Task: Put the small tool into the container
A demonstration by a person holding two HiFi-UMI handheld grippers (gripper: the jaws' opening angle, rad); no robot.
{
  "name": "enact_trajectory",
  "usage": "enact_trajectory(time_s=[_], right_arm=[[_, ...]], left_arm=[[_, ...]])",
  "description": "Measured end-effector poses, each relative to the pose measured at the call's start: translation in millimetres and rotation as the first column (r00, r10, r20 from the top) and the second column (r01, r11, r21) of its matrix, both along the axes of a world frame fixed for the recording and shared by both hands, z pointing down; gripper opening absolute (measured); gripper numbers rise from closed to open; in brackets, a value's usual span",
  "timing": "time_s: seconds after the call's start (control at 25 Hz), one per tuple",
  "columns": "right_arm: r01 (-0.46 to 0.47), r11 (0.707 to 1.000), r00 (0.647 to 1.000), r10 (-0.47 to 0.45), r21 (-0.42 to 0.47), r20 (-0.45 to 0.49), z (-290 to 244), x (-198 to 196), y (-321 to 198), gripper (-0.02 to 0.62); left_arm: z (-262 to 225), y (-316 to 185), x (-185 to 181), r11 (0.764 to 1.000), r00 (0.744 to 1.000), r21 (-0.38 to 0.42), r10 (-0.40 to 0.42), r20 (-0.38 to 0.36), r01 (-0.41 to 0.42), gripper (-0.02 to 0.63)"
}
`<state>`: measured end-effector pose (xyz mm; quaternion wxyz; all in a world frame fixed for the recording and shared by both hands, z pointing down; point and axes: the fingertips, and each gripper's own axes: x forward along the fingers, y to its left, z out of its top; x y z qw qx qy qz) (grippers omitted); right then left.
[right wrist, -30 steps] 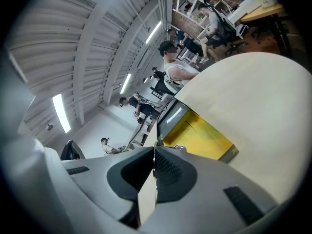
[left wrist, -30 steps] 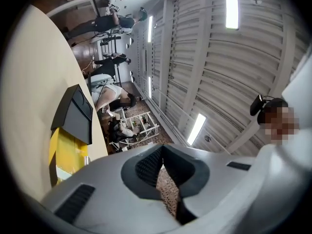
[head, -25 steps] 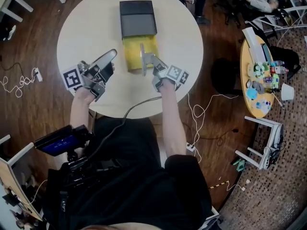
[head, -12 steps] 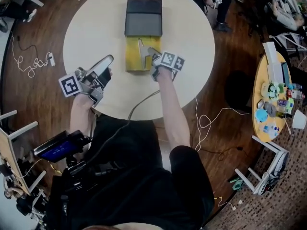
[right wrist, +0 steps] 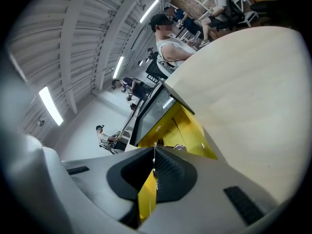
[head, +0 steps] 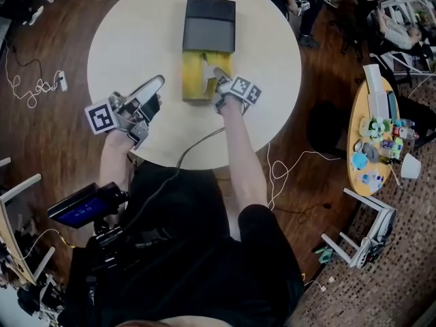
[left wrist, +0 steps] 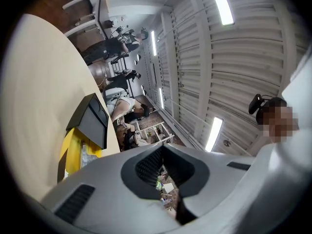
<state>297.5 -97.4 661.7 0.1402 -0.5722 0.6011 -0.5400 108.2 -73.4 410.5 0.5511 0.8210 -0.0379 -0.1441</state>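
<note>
**Tool held over the open container.** The right gripper (head: 206,71) had its jaws almost closed, pinching the tool (right wrist: 154,164) between its pads. It hung above the near end of the yellow tray (head: 193,87) that stood out from under the dark lid (head: 210,24) of the container (right wrist: 168,123). The container sat on a round pale table (head: 129,33).

In the right gripper view the tool showed only edge-on, as a thin silvery sliver standing upright in the narrow slit between the pads. Its shape and full length could not be made out from any view.

Judged from that sliver, the tool was probably light, stiff and flat, likely metal with smooth faces. A piece like that could swivel or slip in the pads if it were knocked against the tray wall. The flat sides, near the middle of its length, seemed the sound place to hold it, and the pads were pressing on those sides. Being so thin, it would need little clearance and could be let go low inside the tray. Something pale and glinting already lay in there, though what it was could not be told.

The left gripper (head: 157,82) hovered over bare table well to the left of the container. Its jaws were drawn together at the tips, with nothing between them. People sat and stood in the room beyond the table.
</note>
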Motion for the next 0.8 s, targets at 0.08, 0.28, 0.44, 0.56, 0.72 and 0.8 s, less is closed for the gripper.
enact_trajectory(time_s=[0.08, 0.28, 0.44, 0.56, 0.72, 0.8], right_arm=[[-0.016, 1.0, 1.0, 0.016, -0.006, -0.014, 2, 3, -2, 0.012], [-0.015, 0.998, 0.996, 0.01, -0.058, -0.088, 9, 3, 6, 0.012], [0.003, 0.996, 0.99, -0.015, -0.086, -0.137, 5, 5, 12, 0.012], [0.022, 0.994, 0.986, -0.039, -0.104, -0.165, 6, 0, 12, 0.013], [0.003, 0.991, 0.981, -0.028, -0.13, -0.194, 10, -1, 10, 0.025], [-0.006, 0.991, 0.98, -0.021, -0.136, -0.197, 13, 0, 10, 0.09]], left_arm=[[3, -3, -2, 1.0, 1.0, -0.011, 0.007, -0.017, -0.008, -0.003], [8, -8, -5, 0.999, 0.998, -0.03, 0.035, -0.054, -0.037, -0.003], [9, -3, 1, 0.997, 0.996, -0.049, 0.064, -0.066, -0.067, -0.003], [12, 2, 2, 0.995, 0.995, -0.057, 0.08, -0.061, -0.084, -0.003], [13, -3, 7, 0.995, 0.996, -0.054, 0.086, -0.034, -0.088, -0.003], [16, -1, 9, 0.994, 0.996, -0.053, 0.093, -0.015, -0.094, -0.003]])
